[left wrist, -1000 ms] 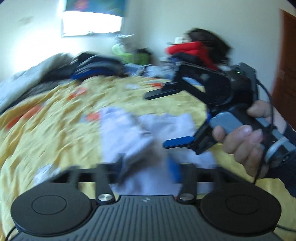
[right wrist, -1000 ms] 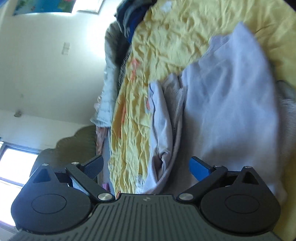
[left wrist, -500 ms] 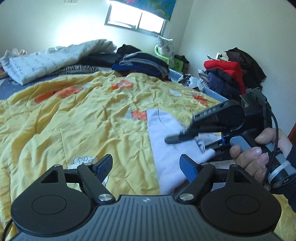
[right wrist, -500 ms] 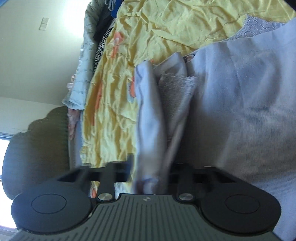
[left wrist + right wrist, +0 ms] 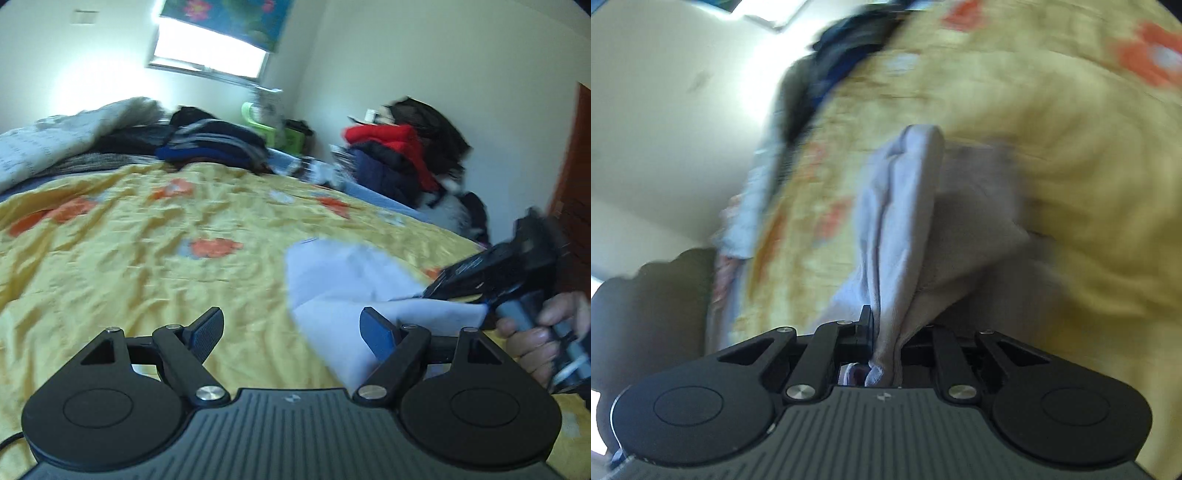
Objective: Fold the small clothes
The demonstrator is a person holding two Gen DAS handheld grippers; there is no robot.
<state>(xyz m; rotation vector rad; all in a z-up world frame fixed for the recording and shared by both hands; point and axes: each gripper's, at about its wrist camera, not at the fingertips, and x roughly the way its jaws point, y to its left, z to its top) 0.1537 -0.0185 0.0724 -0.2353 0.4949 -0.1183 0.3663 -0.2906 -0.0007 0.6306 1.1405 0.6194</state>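
Observation:
A small pale lavender garment [image 5: 343, 280] lies on the yellow bedspread [image 5: 147, 266], partly folded. My left gripper [image 5: 291, 332] is open and empty, just left of the garment's near corner. My right gripper [image 5: 886, 332] is shut on a bunched edge of the garment [image 5: 901, 221] and lifts it off the bed. In the left wrist view the right gripper [image 5: 480, 277] is at the right, with cloth hanging from its closed jaws.
Piles of dark clothes [image 5: 210, 144] and a grey quilt [image 5: 55, 140] lie at the far side of the bed. A red and black heap [image 5: 399, 155] stands at the right by the wall. A brown door [image 5: 576, 192] is at far right.
My left gripper let go of the garment and drew back, open. My right gripper closed on the garment's edge and has lifted and pulled it to the right.

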